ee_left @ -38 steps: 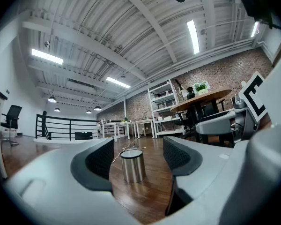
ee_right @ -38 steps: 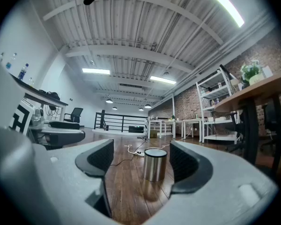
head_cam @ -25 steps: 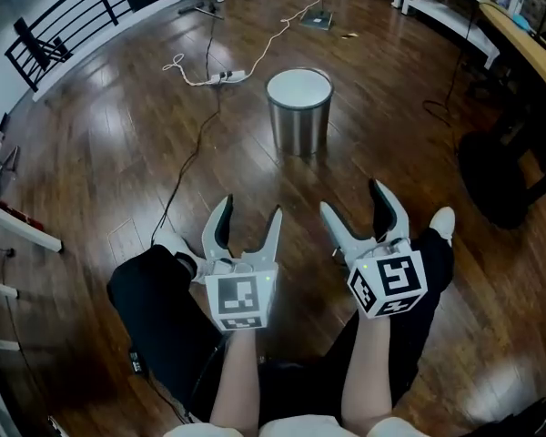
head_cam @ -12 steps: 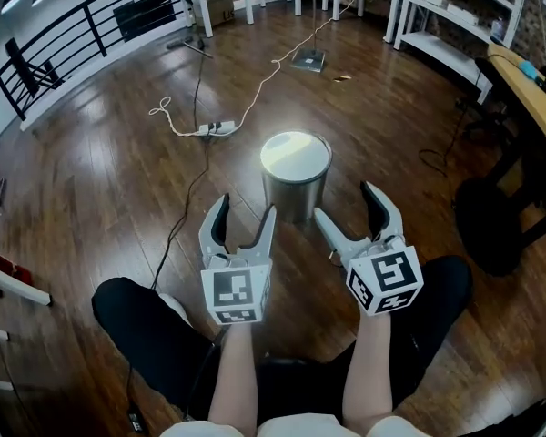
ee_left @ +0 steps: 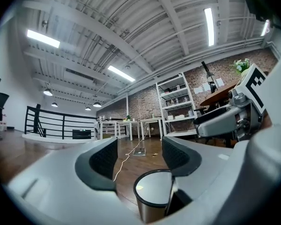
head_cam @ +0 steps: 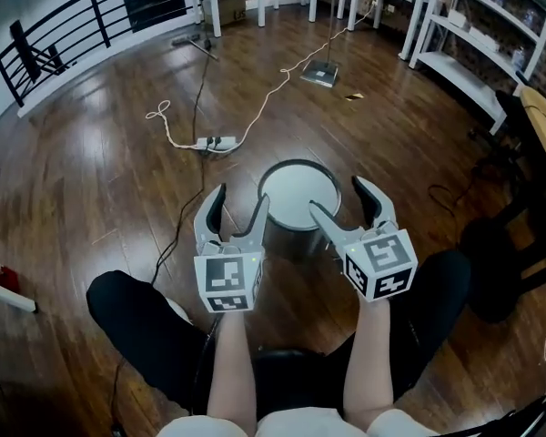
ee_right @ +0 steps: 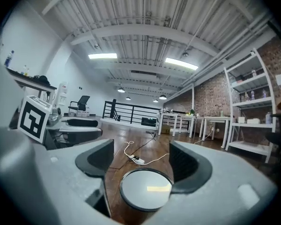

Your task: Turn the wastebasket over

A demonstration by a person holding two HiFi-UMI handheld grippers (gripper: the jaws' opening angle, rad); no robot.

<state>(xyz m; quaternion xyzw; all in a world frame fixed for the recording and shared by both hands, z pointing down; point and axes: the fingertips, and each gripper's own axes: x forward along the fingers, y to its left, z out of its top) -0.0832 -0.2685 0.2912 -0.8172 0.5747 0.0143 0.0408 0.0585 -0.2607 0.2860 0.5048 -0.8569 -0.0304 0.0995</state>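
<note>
Claws first, in the head view: the left claw (head_cam: 239, 198) and right claw (head_cam: 339, 197) are both spread wide and empty, side by side above the basket (head_cam: 297, 192). The basket stands upright on the wooden floor (head_cam: 118, 153), just ahead of the person's knees. Each claw overlaps its edge from this angle, but I cannot tell whether either touches it. The round top is flat and pale inside a dark rim, and I cannot tell lid from closed base. Most of the steel wall is hidden behind the claws.

Left gripper view: the left claw (ee_left: 139, 156) has just eased its jaws in slightly, yet they stand far apart with nothing between the pads. The basket (ee_left: 152, 196) sits lower, partly cut off by the right-hand jaw.

Right gripper view: the right claw (ee_right: 141, 161) gapes wide and bare. The basket (ee_right: 145, 189) lies below the gap, and only its top shows.

My judgement is that the basket is stiff and smooth, so probably slippery, and light if empty. One claw on each side of the wall, or biting the rim, looks the safest hold. Its contents stay hidden.
</note>
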